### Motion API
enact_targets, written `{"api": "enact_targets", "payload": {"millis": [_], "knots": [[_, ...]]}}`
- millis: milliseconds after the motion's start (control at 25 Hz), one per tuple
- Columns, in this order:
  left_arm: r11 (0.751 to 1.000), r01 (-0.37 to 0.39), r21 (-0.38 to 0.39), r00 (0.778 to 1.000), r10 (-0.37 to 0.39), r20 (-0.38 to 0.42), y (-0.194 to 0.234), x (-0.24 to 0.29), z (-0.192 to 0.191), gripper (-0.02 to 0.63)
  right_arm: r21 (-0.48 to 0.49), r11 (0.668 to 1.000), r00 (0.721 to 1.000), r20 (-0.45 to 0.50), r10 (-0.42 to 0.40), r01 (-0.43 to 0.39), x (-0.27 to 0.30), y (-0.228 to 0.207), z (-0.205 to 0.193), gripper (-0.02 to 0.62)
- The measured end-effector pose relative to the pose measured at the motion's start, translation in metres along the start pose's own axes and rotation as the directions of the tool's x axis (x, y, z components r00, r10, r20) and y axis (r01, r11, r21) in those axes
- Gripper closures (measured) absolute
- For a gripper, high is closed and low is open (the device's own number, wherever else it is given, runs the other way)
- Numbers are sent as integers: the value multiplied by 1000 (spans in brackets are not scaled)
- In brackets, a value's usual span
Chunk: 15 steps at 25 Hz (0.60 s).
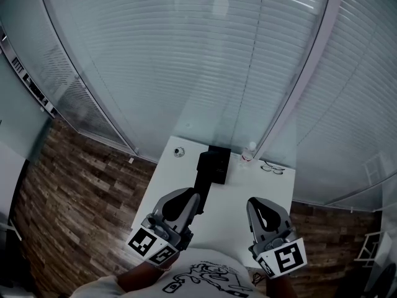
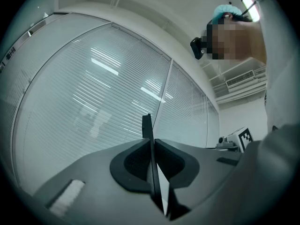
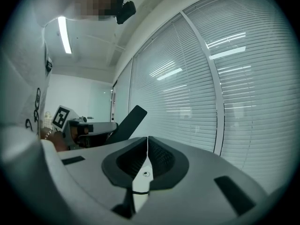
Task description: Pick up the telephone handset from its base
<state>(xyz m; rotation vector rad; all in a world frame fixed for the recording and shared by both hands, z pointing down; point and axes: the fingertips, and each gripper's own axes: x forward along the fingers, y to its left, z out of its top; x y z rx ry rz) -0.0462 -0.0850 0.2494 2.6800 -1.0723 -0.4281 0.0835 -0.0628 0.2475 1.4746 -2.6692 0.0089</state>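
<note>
A black telephone base [image 1: 217, 165] stands at the far middle of a white table [image 1: 273, 194]. My left gripper [image 1: 196, 198] is shut on the near end of the long black handset [image 1: 203, 180], whose far end reaches over the base. In the left gripper view the handset [image 2: 146, 125] shows as a thin dark edge rising between the closed jaws of the left gripper [image 2: 151, 143]. The right gripper view shows the handset [image 3: 129, 122] slanting upward from the left gripper [image 3: 82, 129]. My right gripper [image 1: 255, 202] hovers over the table's right half, shut and holding nothing [image 3: 147, 140].
A small clear bottle [image 1: 249, 153] and a pair of glasses [image 1: 272, 167] lie right of the base. A small round object [image 1: 178, 151] sits at the far left corner. Glass walls with blinds [image 1: 205, 61] stand behind the table. Wooden floor [image 1: 80, 185] lies to the left.
</note>
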Motion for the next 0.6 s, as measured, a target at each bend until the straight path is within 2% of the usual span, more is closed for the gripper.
{"api": "enact_targets", "payload": {"millis": [360, 600], "knots": [[1000, -4, -5, 1000, 4, -9, 7, 3, -21, 583, -5, 1000, 1000, 4, -4, 4, 3, -8, -19, 588], [1000, 3, -10, 1000, -3, -3, -2, -12, -16, 583, -9, 1000, 1000, 5, -4, 4, -7, 8, -16, 588]]}}
